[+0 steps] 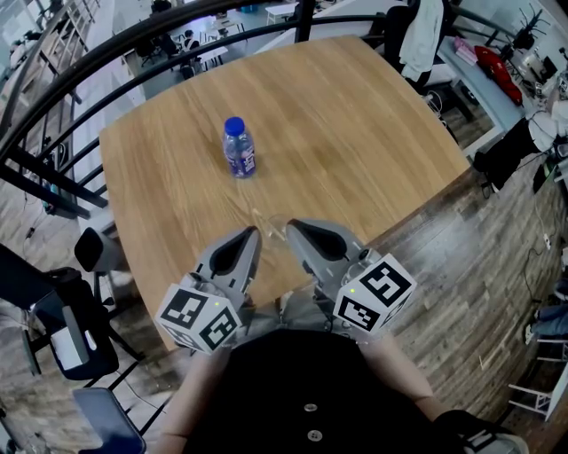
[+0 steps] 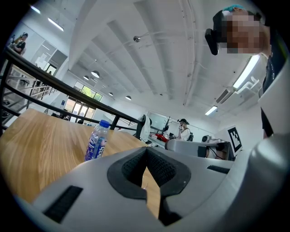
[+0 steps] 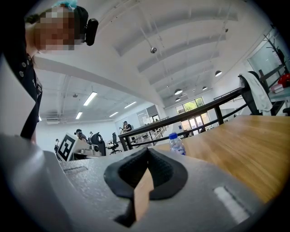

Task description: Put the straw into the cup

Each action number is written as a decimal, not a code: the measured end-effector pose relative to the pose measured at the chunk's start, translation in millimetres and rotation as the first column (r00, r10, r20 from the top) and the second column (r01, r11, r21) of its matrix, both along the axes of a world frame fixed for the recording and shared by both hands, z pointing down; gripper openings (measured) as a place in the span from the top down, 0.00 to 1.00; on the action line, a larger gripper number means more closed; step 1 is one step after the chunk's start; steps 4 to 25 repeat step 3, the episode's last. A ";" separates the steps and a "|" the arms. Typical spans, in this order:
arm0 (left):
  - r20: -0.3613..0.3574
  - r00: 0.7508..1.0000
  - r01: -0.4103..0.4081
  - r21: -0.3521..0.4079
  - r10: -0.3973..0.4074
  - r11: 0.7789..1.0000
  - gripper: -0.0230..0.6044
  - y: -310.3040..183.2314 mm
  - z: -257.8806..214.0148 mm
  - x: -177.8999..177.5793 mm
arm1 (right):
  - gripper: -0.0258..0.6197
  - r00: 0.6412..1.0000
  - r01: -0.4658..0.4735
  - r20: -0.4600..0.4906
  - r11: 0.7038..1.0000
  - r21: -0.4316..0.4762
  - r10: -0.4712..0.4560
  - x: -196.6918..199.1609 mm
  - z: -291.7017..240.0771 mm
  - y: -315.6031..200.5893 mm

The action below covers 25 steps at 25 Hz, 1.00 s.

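Closed and empty, the left gripper (image 1: 252, 233) and right gripper (image 1: 292, 225) flank a faint clear cup (image 1: 272, 229) at lower centre of the table (image 1: 373, 133); it looks light and crushable, so best held gently mid-wall, and no straw can be made out.

Wooden table (image 1: 355, 124); black railing (image 1: 304, 22); plank floor (image 1: 479, 266); white ceiling (image 2: 149, 45) with lights

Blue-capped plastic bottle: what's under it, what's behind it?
Clear blue-capped plastic bottle stands upright on the wooden table; black metal railing runs behind. The wood directly beneath it is covered.

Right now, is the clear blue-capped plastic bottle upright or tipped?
Upright: the clear blue-capped plastic bottle stands base-down on the wooden table, cap uppermost.
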<state>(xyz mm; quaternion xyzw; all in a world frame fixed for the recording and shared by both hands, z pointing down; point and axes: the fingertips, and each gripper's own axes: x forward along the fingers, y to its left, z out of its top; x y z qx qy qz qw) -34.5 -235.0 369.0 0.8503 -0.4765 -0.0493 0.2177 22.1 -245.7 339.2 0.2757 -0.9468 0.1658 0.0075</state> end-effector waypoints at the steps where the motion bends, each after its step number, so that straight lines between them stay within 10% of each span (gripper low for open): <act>1: 0.000 1.000 -0.005 -0.002 0.005 1.000 0.94 0.1 1.3 0.4 | 0.96 1.000 0.003 -0.001 1.000 0.000 -0.003 -1.1 0.2 0.4; 25: -0.002 1.000 -0.018 -0.008 0.018 1.000 0.94 0.2 4.3 1.4 | 0.96 1.000 0.008 -0.003 1.000 0.000 -0.008 -3.3 0.7 1.0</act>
